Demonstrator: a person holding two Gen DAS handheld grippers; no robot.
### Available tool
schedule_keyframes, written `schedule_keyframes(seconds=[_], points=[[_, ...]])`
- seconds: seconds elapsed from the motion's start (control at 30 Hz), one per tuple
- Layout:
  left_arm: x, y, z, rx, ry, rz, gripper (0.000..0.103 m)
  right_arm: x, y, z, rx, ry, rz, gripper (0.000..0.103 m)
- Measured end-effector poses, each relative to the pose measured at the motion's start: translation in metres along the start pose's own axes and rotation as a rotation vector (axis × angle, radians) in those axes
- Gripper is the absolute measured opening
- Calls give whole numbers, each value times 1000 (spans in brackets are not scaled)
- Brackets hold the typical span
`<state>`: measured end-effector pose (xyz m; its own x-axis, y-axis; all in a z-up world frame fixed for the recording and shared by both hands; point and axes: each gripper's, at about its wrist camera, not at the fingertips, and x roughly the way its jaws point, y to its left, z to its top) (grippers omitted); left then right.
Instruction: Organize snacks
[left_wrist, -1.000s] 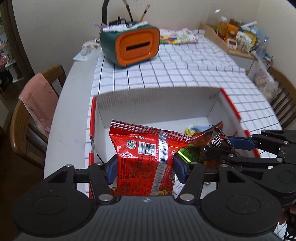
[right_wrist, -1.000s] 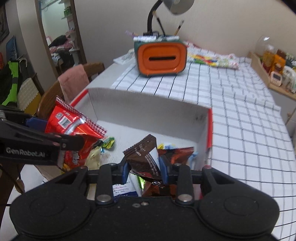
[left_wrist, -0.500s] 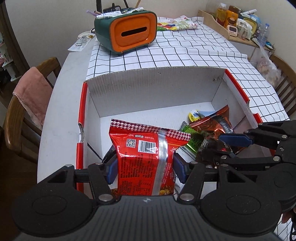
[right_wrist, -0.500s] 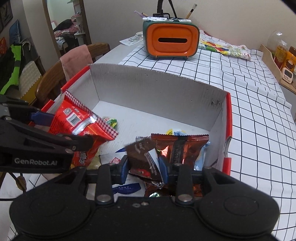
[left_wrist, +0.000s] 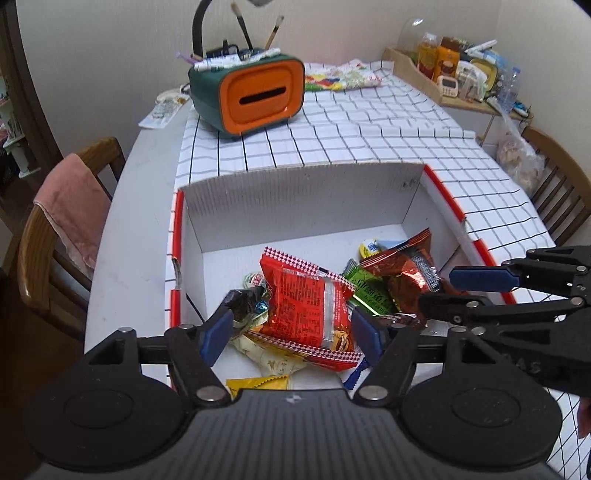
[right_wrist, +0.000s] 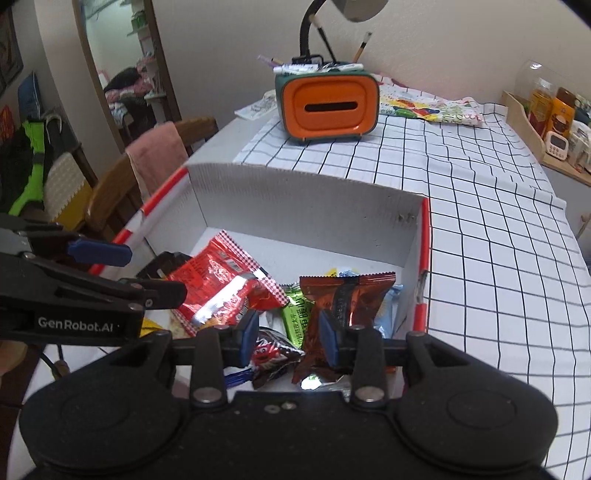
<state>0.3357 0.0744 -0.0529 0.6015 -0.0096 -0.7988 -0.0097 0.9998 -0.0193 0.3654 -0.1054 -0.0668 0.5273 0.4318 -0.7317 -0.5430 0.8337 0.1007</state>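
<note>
A white cardboard box with red rims holds a pile of snacks. A red noodle packet lies loose on the pile, between the open fingers of my left gripper, which hangs just above it. My right gripper is open over the box's near right part, with a brown chocolate bag lying below its fingers. A copper-red foil packet and a green packet lie beside it. Each gripper also shows in the other's view: the right one, the left one.
An orange and green tissue box with pens stands behind the box on the checked cloth. A wooden chair with a pink towel is at the left. A shelf of bottles is at the far right.
Both grippers opened. The red noodle packet dropped from the left gripper onto the pile, and the brown chocolate bag dropped from the right gripper into the box.
</note>
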Motion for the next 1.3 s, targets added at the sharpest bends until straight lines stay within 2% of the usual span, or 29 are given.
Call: schedule_keyframes(seconds=[0.1,0.2,0.33,0.43,0.57,0.77,1.03,1.3], points=[[-12,1,-3,-2,-26,-12,74,-15,2,-2,16,-27,13,39],[-24,3,-7,-10,-46,-25,77,-30,5,-5,21,-56,15,49],[-42,5,-15,-11,-80,-27,79,-49,9,-10,33,-108,16,82],[-55,5,-20,-4,-110,-28,82,-62,11,-13,54,-129,26,86],[-74,4,-29,-6,-142,-46,83,-78,14,-18,73,-160,40,96],[-99,-1,-43,14,-179,-49,85,-100,23,-28,97,-195,46,102],[-127,2,-61,-10,-212,-89,102,-129,35,-43,90,-244,22,103],[-142,2,-74,-42,-221,-102,103,-145,36,-57,133,-252,19,103]])
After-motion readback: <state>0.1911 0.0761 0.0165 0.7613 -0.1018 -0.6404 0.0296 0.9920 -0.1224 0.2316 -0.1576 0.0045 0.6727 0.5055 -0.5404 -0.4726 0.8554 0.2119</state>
